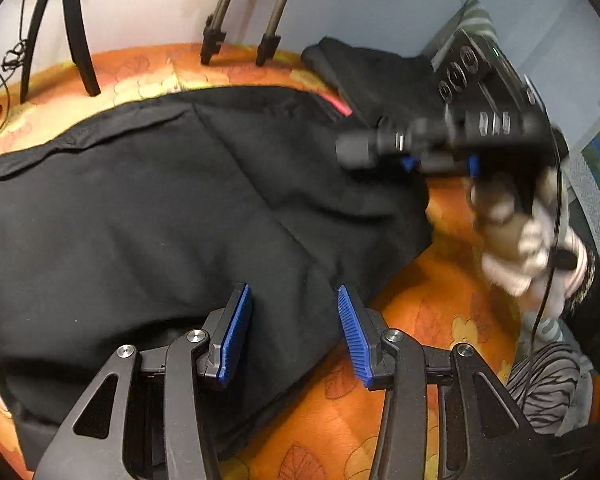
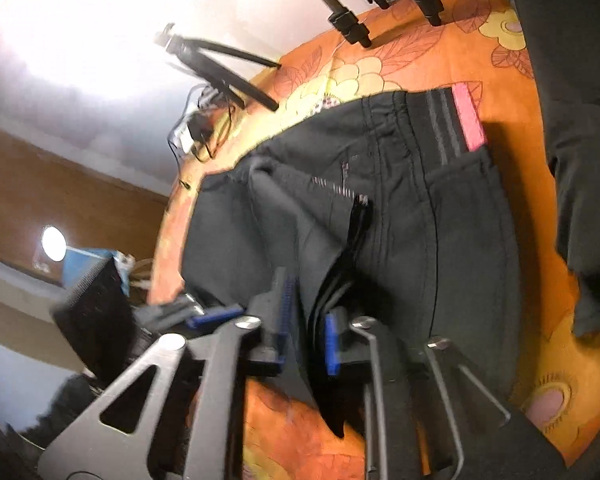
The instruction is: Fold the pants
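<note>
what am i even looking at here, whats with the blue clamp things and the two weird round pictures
Each picture comes from a fisheye camera fixed on a handheld tool, looking out along its two blue-padded fingers; that is why the views look round and bent. A person holds one tool in each hand, and no robot arm is involved.

In the left view, the left tool hovers open over black pants spread on an orange flowered cover. The person's striped-gloved hand carries the right tool at the far side.

In the right view, the right tool has a fold of the pants between its pads, near the pink-edged waistband; the pads do not clearly press it. Tripod legs stand at the back.
</note>
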### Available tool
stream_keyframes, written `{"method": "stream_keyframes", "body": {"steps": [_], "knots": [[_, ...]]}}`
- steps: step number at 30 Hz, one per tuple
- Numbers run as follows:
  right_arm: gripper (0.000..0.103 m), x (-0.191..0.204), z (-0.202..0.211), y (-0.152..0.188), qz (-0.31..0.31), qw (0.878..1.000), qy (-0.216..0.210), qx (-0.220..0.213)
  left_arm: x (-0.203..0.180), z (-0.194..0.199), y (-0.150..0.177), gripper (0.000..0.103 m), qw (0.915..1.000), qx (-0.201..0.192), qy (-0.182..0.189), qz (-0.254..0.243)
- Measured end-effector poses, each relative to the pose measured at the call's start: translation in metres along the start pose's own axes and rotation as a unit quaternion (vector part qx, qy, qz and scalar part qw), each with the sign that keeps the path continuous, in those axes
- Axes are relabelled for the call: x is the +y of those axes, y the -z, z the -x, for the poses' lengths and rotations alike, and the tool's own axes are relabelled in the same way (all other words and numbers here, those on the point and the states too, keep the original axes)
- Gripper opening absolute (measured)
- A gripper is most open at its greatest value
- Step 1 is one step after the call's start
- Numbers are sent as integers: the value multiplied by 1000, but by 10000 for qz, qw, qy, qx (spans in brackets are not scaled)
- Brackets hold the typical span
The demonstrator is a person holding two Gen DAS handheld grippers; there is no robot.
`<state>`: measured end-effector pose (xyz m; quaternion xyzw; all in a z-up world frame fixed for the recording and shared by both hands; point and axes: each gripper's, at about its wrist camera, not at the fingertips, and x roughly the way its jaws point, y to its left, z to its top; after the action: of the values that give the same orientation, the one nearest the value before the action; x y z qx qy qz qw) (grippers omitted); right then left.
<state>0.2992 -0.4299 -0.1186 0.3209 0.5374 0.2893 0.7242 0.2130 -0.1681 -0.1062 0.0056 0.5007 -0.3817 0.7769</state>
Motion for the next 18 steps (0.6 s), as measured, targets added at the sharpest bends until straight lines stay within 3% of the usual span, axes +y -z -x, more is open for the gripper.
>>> {"method": "stream_keyframes", "body": {"steps": [1,6,9,11,15,18], "knots": [[40,-3,-3,-5,-117,9998,-178,47,2,-1,1,44,10000,32,-4,-2],[41,-16,-25,-31,-501,9975,-505,-10,-2,-4,7,44,9999,41,-67,-106],[20,-2,-35,-38,-315,9986,-398,-149,-2,-1,9,44,9999,44,-75,-144],[12,17,-28,-36,49,9988,-303,-371,-4,-1,12,44,9997,43,-104,-215],[7,72,-5,-2,1708,9792,599,-915,-8,-1,15,44,9995,6,-137,-274],[6,75,-1,16,2197,9605,1345,-1050,-10,0,16,44,9996,1,-125,-233]]}}
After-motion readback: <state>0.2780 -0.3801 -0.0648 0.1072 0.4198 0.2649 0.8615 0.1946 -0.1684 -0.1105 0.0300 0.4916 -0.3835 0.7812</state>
